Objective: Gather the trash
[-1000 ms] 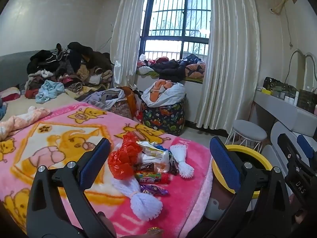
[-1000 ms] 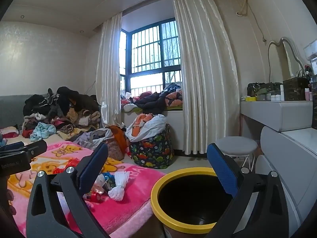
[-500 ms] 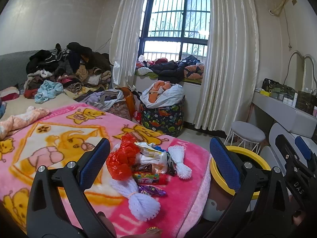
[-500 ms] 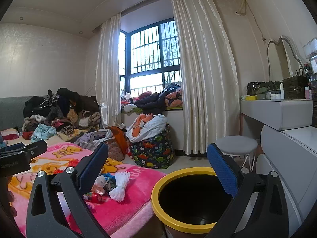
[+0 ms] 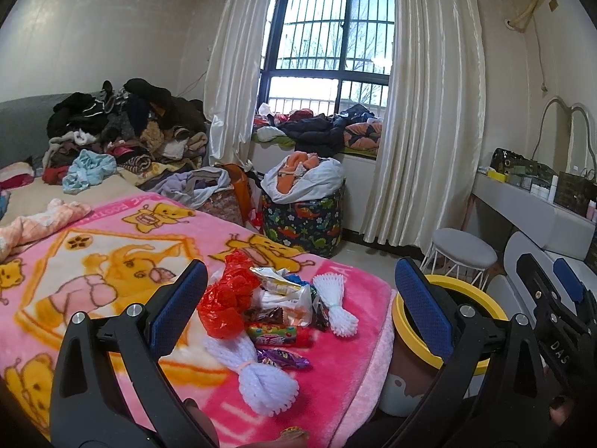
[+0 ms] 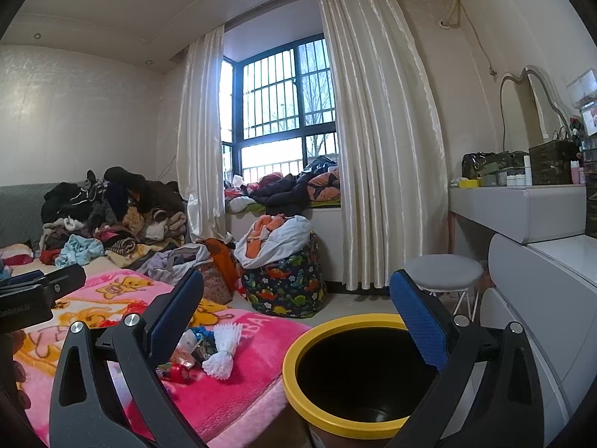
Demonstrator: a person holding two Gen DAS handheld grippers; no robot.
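Two claws, left [image 5: 298, 313] and right [image 6: 296, 321], gape wide and empty. The bin [image 6: 298, 351] stands just beside the blanket [image 5: 112, 261]; trash [image 5: 272, 310] lies piled near the edge. Wrappers overlap, so a grab may snag blanket, or drop small candy [image 5: 283, 358] short of the bin.

Left wrist view aimed over pink blanket [image 5: 112, 261], right wrist view lower, over yellow-rimmed bin [image 6: 298, 339], window wall shared

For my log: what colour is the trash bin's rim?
Yellow; the trash bin's rim shows best in the right wrist view.
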